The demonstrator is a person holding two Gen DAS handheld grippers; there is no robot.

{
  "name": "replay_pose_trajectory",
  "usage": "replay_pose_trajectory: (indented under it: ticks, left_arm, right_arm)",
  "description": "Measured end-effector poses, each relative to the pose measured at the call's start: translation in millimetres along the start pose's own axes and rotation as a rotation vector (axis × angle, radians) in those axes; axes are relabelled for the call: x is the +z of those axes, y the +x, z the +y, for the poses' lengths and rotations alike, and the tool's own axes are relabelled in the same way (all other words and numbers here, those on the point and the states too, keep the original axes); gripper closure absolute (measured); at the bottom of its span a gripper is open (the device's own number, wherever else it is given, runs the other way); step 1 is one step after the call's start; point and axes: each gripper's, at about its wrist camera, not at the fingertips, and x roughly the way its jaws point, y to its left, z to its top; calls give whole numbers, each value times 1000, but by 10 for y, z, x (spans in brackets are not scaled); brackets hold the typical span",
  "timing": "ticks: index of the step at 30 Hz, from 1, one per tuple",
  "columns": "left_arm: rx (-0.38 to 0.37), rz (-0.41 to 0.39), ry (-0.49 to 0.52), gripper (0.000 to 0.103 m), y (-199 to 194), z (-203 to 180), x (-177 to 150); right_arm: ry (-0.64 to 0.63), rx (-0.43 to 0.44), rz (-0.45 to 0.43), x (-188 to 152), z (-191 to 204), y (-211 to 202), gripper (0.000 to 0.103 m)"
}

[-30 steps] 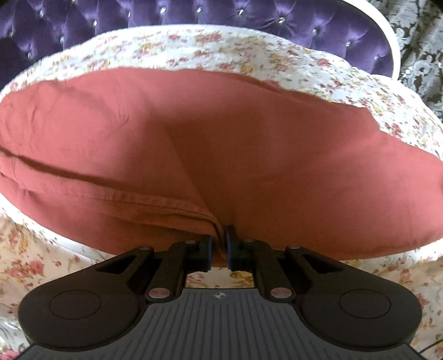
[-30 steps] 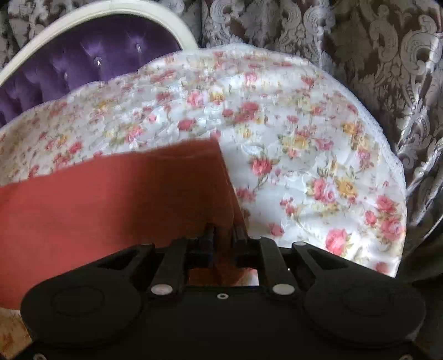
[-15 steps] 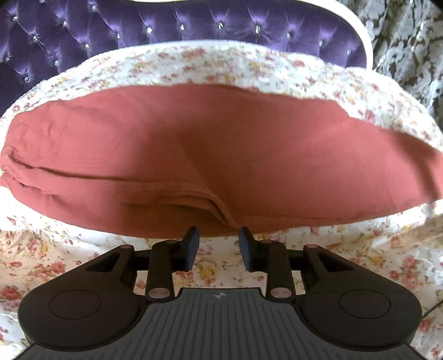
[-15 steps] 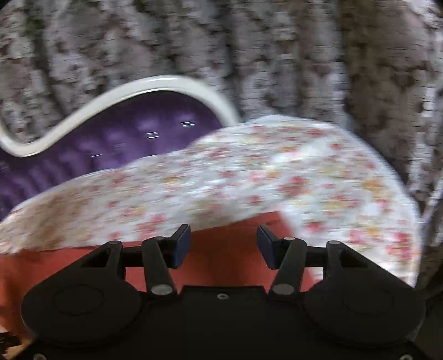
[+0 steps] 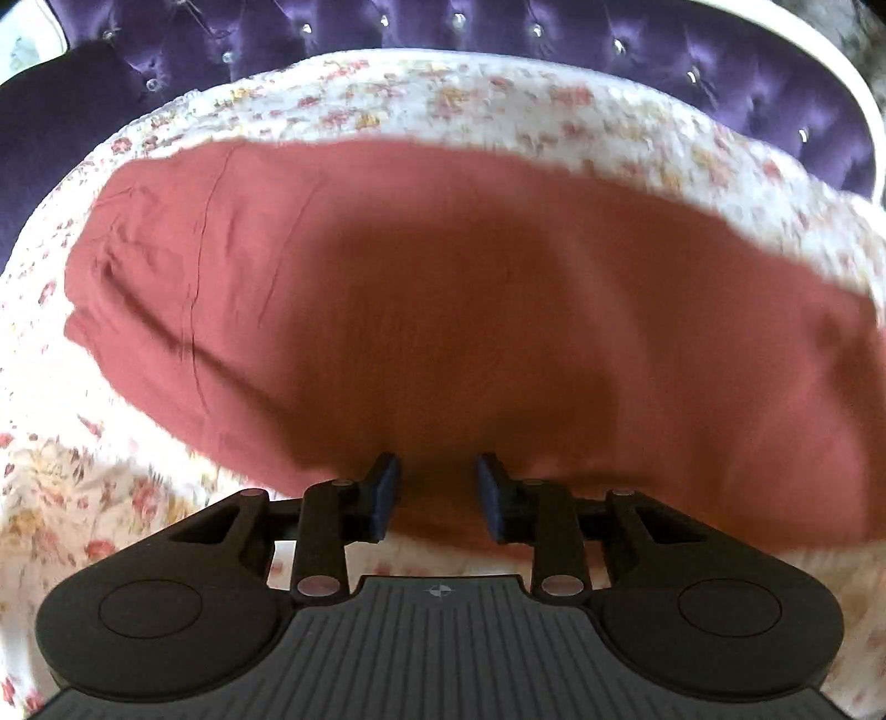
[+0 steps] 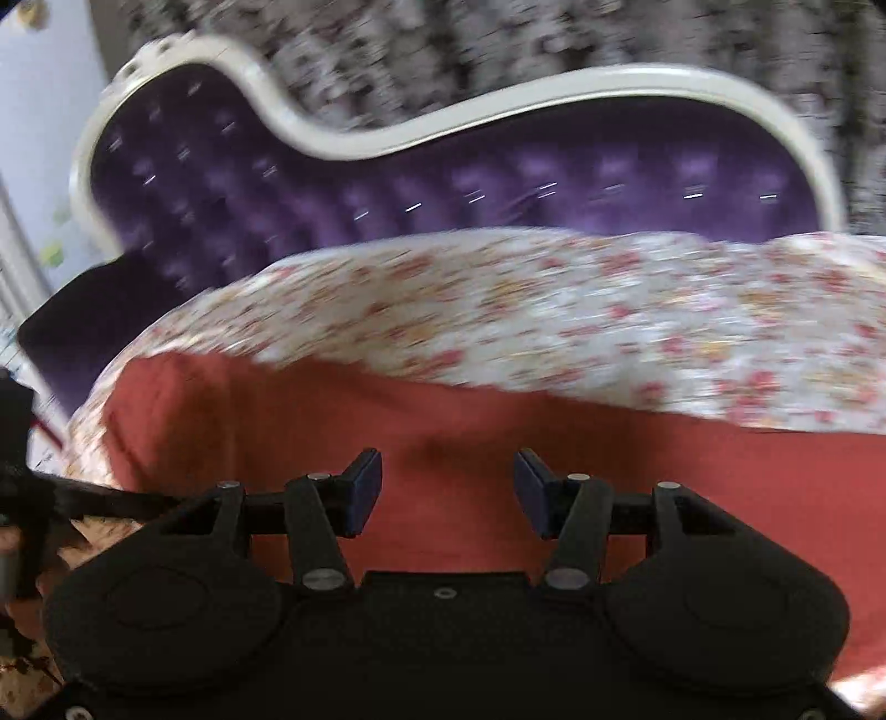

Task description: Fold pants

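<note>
The rust-red pants (image 5: 443, 310) lie flat across a floral bedspread (image 5: 443, 94), folded lengthwise, with creases at their left end. My left gripper (image 5: 438, 490) is open and empty, its blue pads over the near edge of the pants. In the right wrist view the pants (image 6: 443, 432) fill the lower half. My right gripper (image 6: 447, 490) is open wide and empty, above the cloth. Both views are blurred by motion.
A purple tufted headboard (image 6: 443, 177) with a white curved frame stands behind the floral bedspread (image 6: 554, 310). Patterned grey curtains (image 6: 443, 44) hang behind it. A dark object (image 6: 22, 487) shows at the left edge of the right wrist view.
Both grippers opened and let go of the pants. The right gripper swung left, from the bed's right edge to face the headboard. The left gripper moved in over the near edge.
</note>
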Motion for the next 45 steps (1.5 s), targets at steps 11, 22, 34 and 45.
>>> replay_pose_trajectory:
  ticks: [11,22,34,45]
  left_arm:
    - [-32,-119,-58,72,-451,287,194]
    - [18,-74,-76,72,215,415,568]
    - [23,-123,-56,72,184,414,452]
    - [26,-149,-52,72,174,399,414]
  right_arm:
    - [-93,114,4,492,405,725,43]
    - [-250,192,149,724,722,1635,44]
    - [-533,282,94,96,1248,1200,94]
    - [-406,274,53,367,1156,1294,64]
